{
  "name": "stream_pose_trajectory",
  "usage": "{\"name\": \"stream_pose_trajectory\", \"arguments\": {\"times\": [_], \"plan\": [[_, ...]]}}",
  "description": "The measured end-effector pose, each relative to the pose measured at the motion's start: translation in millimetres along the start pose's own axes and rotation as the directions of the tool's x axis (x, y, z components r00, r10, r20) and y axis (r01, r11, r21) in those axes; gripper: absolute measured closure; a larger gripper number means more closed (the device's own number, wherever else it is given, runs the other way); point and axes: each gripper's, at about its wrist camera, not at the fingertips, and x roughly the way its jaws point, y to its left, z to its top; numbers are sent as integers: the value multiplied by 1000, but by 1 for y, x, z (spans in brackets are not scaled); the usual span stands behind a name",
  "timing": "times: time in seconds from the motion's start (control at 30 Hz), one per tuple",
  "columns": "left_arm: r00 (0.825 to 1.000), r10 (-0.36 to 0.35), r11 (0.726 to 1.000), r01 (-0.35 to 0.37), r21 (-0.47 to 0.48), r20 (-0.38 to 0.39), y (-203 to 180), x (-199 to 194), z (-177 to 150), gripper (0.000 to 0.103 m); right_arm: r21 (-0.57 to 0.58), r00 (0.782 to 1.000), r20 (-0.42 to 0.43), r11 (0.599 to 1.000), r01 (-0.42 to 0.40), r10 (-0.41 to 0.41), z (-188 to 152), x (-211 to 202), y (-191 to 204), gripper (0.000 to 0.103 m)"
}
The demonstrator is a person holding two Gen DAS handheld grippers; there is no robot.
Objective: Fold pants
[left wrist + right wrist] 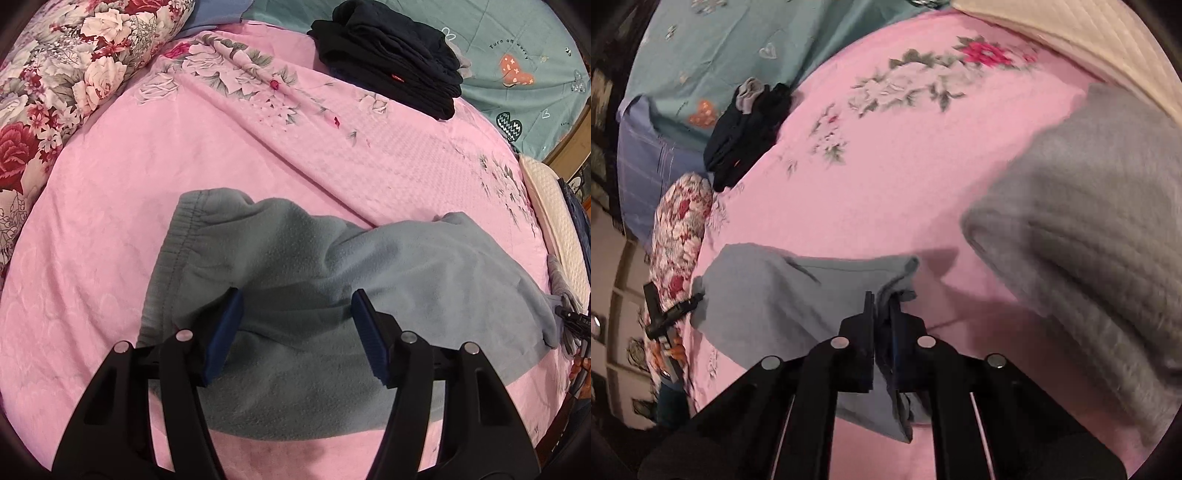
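left wrist view: the pants [295, 288], a soft blue-grey fleece pair, lie crumpled on the pink floral bedspread [110, 221], the gathered elastic waistband [173, 240] at the left and the fabric trailing off to the right in loose folds. the left gripper [295, 314] hovers over them with its jaws spread wide, blue pads facing each other, nothing between them. in the right wrist view, the right gripper [882, 306] has its jaws pinched narrow on a bunched edge of the pants [783, 295], lifting that part off the bed. a stack of dark clothes [391, 62] sits near the far edge, well apart from the pants.
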Motion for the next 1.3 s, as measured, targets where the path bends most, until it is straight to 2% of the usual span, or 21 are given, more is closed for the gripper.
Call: {"name": "stream_pose_trajectory", "arguments": {"times": [0.07, 0.13, 0.2, 0.23, 0.3, 0.33, 0.37, 0.4, 0.47, 0.57, 0.67, 0.73, 0.83, 0.9, 1.03, 1.1, 1.23, 1.27, 1.3], "plan": [[1000, 14, 1000, -14, -4, 1, -3, 1, 1, 36, -21, 997, 72, 1000, 6, -5, 11, -18, 3, 96], [999, 33, 999, -33, 5, 1, -7, 2, 1, 36, 8, 991, 108, 997, 78, -79, 19, -28, -9, 102], [999, 47, 999, -47, 16, 6, -8, 2, 0, 36, 60, 984, 76, 986, 156, -161, 20, -22, -25, 103], [999, 47, 999, -47, 20, 8, -8, 3, 0, 36, 70, 989, 51, 988, 138, -142, 17, -15, -30, 103], [999, 44, 999, -45, 28, 8, -7, 3, 0, 36, 55, 984, 50, 984, 168, -171, 13, -12, -26, 103], [999, 44, 998, -45, 35, 4, -7, 3, 0, 36, 61, 985, 67, 986, 153, -157, 12, -16, -24, 100], [999, 46, 998, -46, 36, 3, -7, 2, 0, 36, 78, 988, 84, 990, 120, -127, 10, -21, -24, 92], [999, 47, 998, -47, 36, 1, -8, 0, 0, 36, 108, 991, 99, 991, 77, -88, 5, -29, -24, 77], [999, 39, 998, -39, 38, 8, -9, -9, -3, 36, 141, 995, 102, 990, -11, -3, -9, -38, -19, 67], [998, 11, 998, -14, 57, 55, -14, -30, -10, 29, 215, 988, 71, 965, -153, 140, -37, -37, -7, 67], [995, -41, 997, 36, 63, 89, -21, -48, -14, 27, 296, 974, 45, 928, -226, 222, -58, -25, -2, 67], [993, -68, 996, 61, 71, 101, -27, -54, -17, 25, 343, 968, 33, 907, -244, 248, -66, -17, -4, 67], [991, -97, 991, 87, 105, 93, -41, -56, -23, 24, 390, 986, 2, 907, -156, 169, -68, -8, -9, 66], [992, -93, 989, 82, 123, 88, -47, -54, -28, 24, 434, 986, 7, 888, -154, 167, -67, -7, -13, 68], [992, -102, 987, 91, 134, 73, -48, -53, -36, 24, 489, 997, 12, 869, -76, 80, -65, -14, -17, 66], [991, -110, 986, 99, 135, 75, -47, -53, -38, 24, 520, 996, 22, 850, -83, 84, -64, -11, -22, 66], [987, -136, 982, 124, 140, 82, -47, -51, -38, 24, 530, 995, 75, 843, -91, 60, -59, -5, -25, 66], [987, -142, 981, 130, 142, 77, -47, -49, -38, 24, 525, 995, 84, 846, -92, 56, -59, -4, -25, 67], [987, -142, 981, 131, 144, 73, -47, -47, -38, 24, 498, 996, 77, 865, -68, 34, -58, -3, -22, 77]]}}
